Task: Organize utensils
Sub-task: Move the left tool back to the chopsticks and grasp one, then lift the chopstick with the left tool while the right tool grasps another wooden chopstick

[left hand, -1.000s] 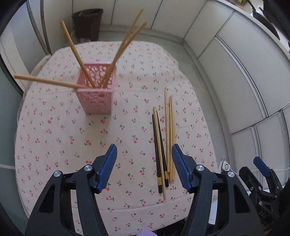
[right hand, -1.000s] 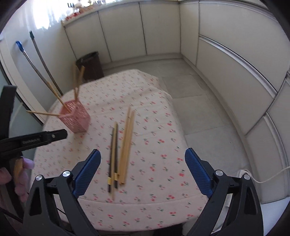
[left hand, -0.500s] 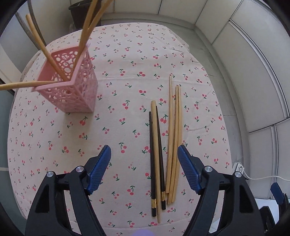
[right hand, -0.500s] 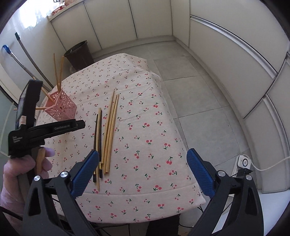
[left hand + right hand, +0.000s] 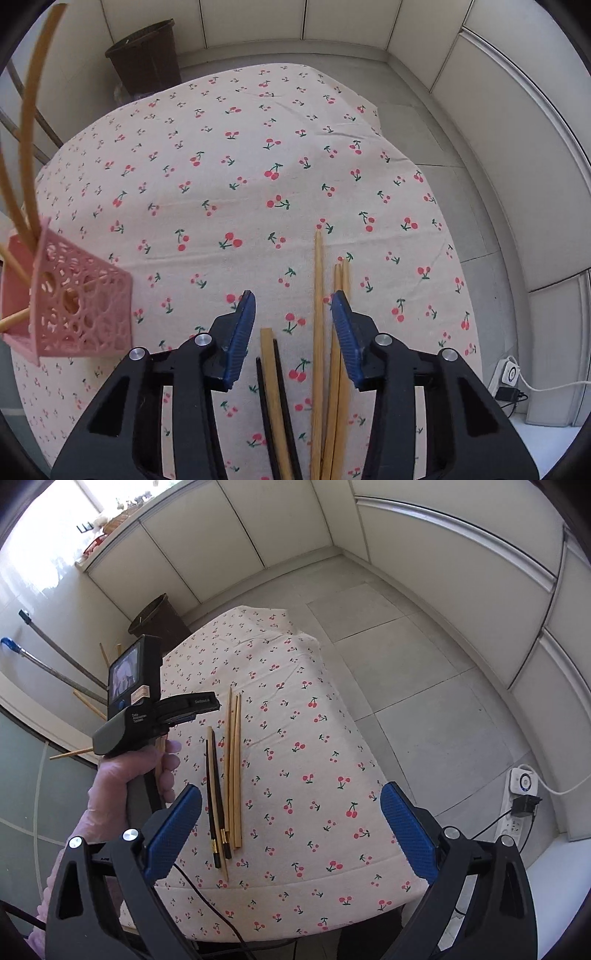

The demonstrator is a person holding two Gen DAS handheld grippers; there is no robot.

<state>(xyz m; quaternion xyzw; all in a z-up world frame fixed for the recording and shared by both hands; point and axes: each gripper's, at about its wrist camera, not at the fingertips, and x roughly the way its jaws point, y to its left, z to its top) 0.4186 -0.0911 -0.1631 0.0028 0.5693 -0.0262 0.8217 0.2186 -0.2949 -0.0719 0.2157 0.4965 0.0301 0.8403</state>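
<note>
Bright daylight enters, overexposed, from the window point(image 5: 62, 535) beyond the desk point(image 5: 295, 738); fisheye distortion curves all edges.

Little can be read. In the right wrist view, at left of centre, the left hand-held gripper point(image 5: 177, 710) carries white print on its grey body point(image 5: 122, 731) in small lines, perhaps "Data Acquisition System" (too small to be sure). A short white word on its black arm point(image 5: 201, 701) and a pale sticker point(image 5: 140, 693) stay illegible.
</note>
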